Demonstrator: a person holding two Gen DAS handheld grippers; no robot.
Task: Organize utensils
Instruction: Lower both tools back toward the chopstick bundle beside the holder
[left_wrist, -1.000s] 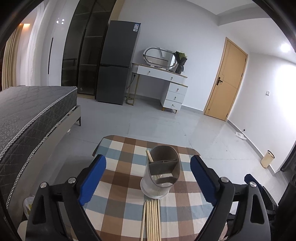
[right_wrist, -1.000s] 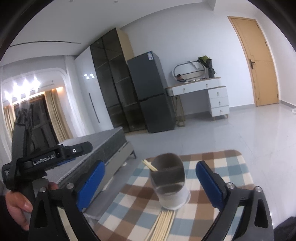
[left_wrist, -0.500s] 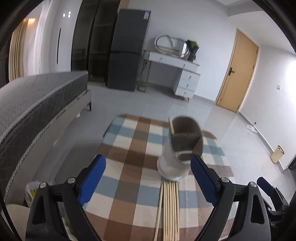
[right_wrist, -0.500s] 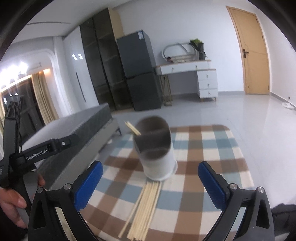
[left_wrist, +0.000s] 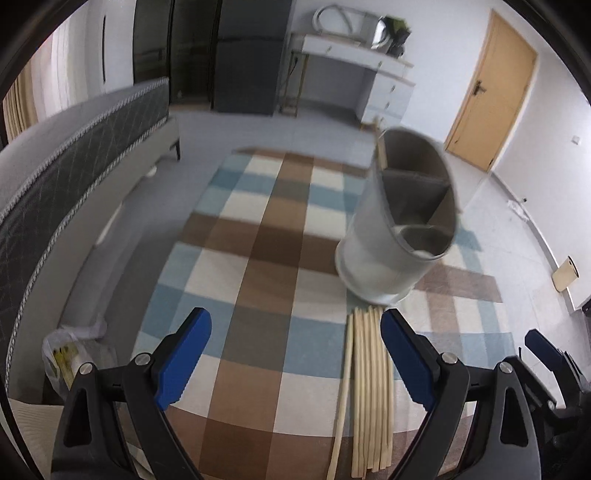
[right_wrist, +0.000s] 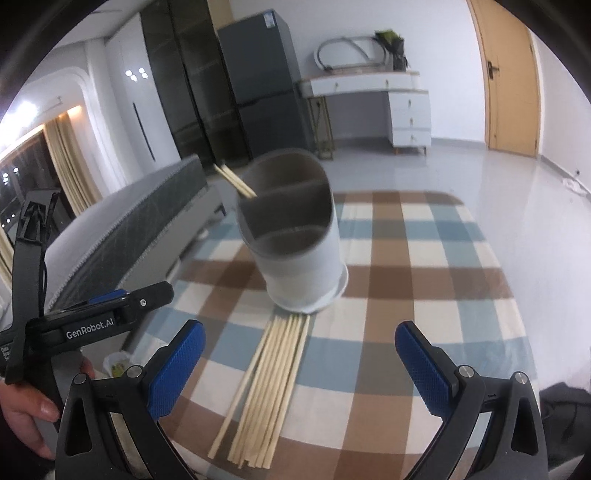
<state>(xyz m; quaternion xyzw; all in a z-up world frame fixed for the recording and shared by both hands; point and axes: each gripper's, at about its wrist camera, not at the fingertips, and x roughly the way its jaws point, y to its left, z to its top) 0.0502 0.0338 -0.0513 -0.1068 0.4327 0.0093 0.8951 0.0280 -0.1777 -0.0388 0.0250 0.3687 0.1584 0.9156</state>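
Observation:
A grey divided utensil holder (left_wrist: 391, 236) stands on the checked tablecloth (left_wrist: 258, 258); it also shows in the right wrist view (right_wrist: 295, 243), with chopsticks (right_wrist: 236, 181) sticking out of its back compartment. Several loose wooden chopsticks (left_wrist: 365, 391) lie in a bundle in front of it, also in the right wrist view (right_wrist: 266, 391). My left gripper (left_wrist: 295, 354) is open and empty, left of the bundle. My right gripper (right_wrist: 299, 365) is open and empty, above the bundle's near part. The left gripper's body (right_wrist: 92, 317) shows at the right wrist view's left.
A grey bed (left_wrist: 74, 147) runs along the table's left side. A plastic bag (left_wrist: 70, 354) lies on the floor by the table's left corner. A dark fridge (right_wrist: 266, 92), a white dressing table (right_wrist: 369, 96) and a wooden door (right_wrist: 509, 81) stand at the far wall.
Both grippers have lowered and tilted down towards the table. The left one has shifted left, so the holder now sits right of its middle. Both stay open.

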